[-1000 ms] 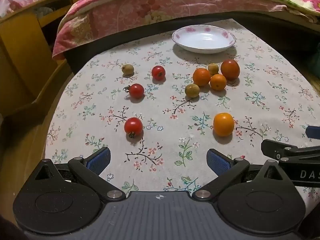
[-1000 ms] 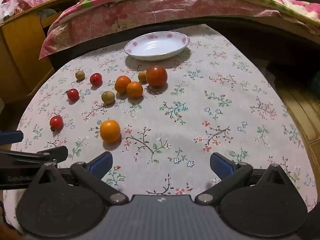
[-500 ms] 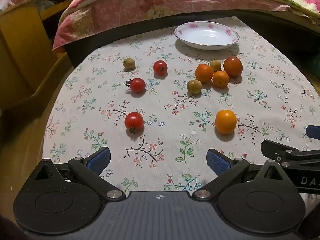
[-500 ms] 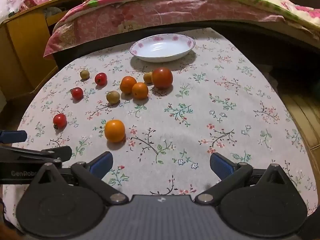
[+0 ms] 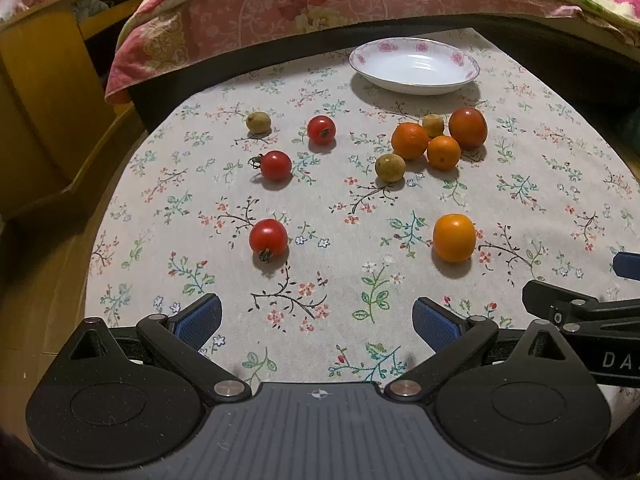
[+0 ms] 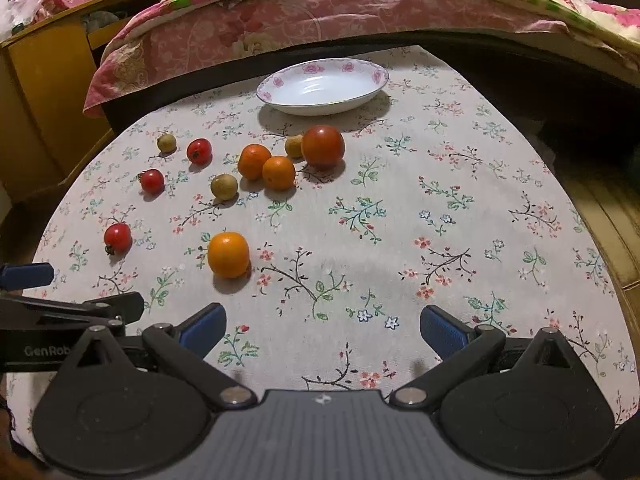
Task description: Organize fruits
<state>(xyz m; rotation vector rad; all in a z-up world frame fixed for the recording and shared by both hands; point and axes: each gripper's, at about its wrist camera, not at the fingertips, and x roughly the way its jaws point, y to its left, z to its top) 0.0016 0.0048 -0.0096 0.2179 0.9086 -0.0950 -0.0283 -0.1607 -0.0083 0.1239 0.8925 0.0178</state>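
Fingers of my left gripper stand wide apart with nothing between the blue pads, and those of my right gripper are spread equally wide and equally unloaded; both hover low over the near edge of the flowered tablecloth. From the left wrist view I read the fruit as follows: nearest, a small red tomato ahead of the left pad and a lone orange ahead of the right pad, well apart from each other. Farther back lie two more small red tomatoes and a brownish-green fruit. To the right, a tight cluster: two oranges touching, a large red tomato beside them, one brownish-green fruit behind and another just in front. The white rose-rimmed dish sits beyond the cluster at the far edge, holding no fruit. Behind it hangs a pink floral quilt.
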